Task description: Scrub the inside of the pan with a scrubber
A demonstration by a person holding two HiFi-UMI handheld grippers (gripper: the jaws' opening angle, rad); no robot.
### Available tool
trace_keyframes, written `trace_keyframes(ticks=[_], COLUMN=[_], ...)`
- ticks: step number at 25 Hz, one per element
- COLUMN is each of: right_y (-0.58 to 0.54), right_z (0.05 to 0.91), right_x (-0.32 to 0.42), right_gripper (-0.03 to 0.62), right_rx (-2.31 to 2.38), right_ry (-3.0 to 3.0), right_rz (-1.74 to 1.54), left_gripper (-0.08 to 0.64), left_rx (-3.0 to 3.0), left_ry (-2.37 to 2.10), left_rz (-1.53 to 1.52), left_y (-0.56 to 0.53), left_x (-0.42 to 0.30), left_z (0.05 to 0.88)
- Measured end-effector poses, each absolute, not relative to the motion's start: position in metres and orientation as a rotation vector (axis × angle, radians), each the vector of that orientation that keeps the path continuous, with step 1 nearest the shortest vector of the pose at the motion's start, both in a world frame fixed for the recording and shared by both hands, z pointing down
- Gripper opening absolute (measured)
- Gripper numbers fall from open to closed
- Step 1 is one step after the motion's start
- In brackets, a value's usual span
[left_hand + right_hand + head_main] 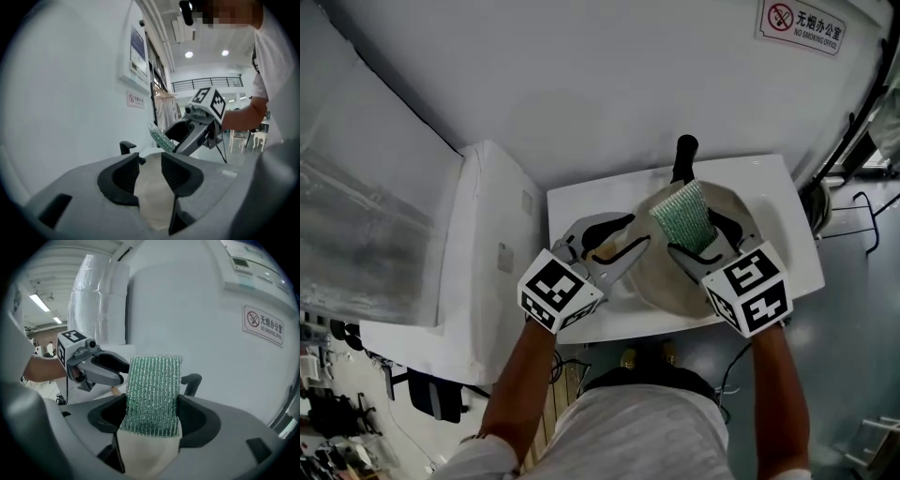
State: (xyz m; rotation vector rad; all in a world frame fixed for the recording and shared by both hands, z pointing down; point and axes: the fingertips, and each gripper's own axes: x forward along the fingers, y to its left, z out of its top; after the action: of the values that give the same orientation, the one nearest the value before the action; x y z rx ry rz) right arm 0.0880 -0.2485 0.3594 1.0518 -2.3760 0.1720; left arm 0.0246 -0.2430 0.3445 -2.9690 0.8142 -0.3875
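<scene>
- While my right gripper carries it, the first entry is the scrubber: a green mesh pad. My fingers are clamped on its lower end, and its free end sticks out toward the counter's far edge.
- Pan: pale inside, resting on the white counter over its right half. Its black handle points at the far edge.
- Left gripper: fingers partway apart at the pan's left rim, with the pale pan surface showing in the gap. No pad visibly presses, so I enter it as not gripping.
- Key relation: the bowl lies directly below and ahead of the scrubber. The pad's long axis runs roughly along the handle line. I cannot tell whether pad and pan touch.
- Judgement: my right hand is the working one. The next move probably calls for pressing the free end down into the bowl, with the left fingers steadying the rim.
</scene>
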Motion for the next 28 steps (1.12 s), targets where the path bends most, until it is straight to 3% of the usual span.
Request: trace_keyframes(ticks=[8,28], right_y=[-0.238,-0.206], right_z=[0.306,0.251], right_x=[0.081,0.073], right_gripper=[0.34,0.339], right_rx=[1.14,1.245], right_ry=[-2.632,-2.979], right_rz=[0.044,-0.137], left_gripper=[0.052,0.017], left_rx=[-2.944,-2.86], left_ry=[1.033,1.109], left_rz=[0.001,0.222], left_y=[-0.239,-0.215], left_x=[0.016,0.015], left_z=[0.295,0.254])
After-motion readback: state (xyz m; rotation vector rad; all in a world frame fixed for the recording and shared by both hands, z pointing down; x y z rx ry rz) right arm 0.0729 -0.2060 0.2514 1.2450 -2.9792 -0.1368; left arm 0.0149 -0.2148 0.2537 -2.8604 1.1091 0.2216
